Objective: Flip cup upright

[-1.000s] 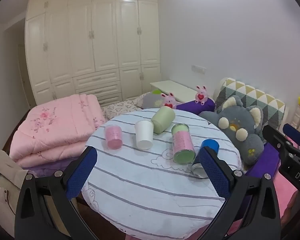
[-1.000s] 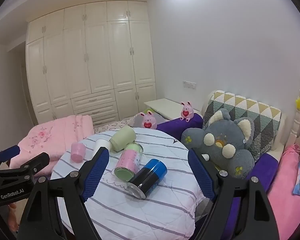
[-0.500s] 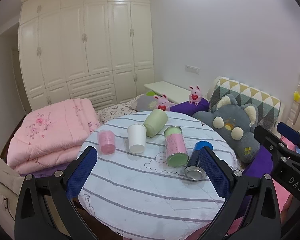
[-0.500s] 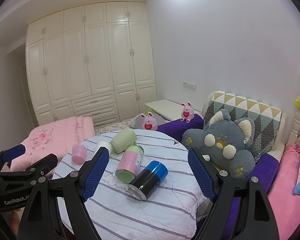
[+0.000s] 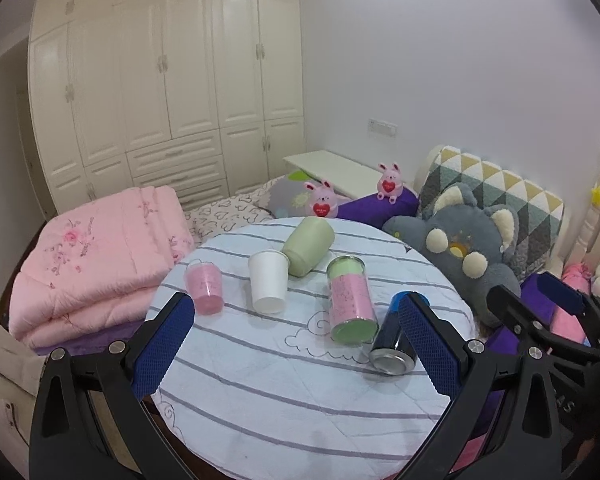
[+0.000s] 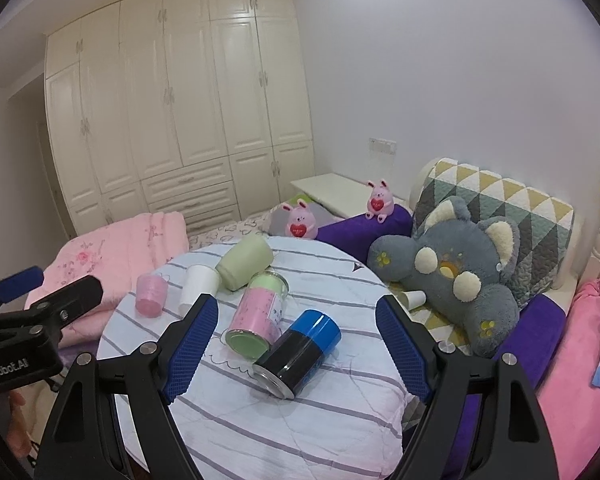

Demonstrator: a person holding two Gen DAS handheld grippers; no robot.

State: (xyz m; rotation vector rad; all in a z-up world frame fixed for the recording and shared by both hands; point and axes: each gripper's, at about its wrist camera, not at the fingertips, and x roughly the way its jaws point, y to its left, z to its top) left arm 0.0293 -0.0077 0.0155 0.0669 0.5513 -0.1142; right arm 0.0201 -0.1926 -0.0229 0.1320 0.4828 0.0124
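Note:
Several cups sit on a round table with a striped cloth (image 5: 300, 400) (image 6: 300, 432). A pink cup (image 5: 205, 287) (image 6: 151, 294) and a white cup (image 5: 267, 286) (image 6: 198, 289) stand mouth down. A pale green cup (image 5: 309, 245) (image 6: 245, 262), a pink-and-green cup (image 5: 350, 300) (image 6: 260, 316) and a blue-and-black cup (image 5: 394, 338) (image 6: 298, 354) lie on their sides. My left gripper (image 5: 296, 344) and my right gripper (image 6: 292, 348) are both open and empty, held above the table's near side.
A folded pink quilt (image 5: 96, 256) lies left of the table. A grey plush toy (image 5: 460, 252) (image 6: 452, 272), purple cushions and two small pink plush toys (image 5: 322, 202) sit behind and right. A small white cup (image 6: 414, 299) lies by the plush. White wardrobes (image 5: 160, 92) fill the back wall.
Both views have drawn back and tilted up slightly; the table and cups sit lower and smaller in the left wrist view. The cups have not moved. Both grippers stay open.

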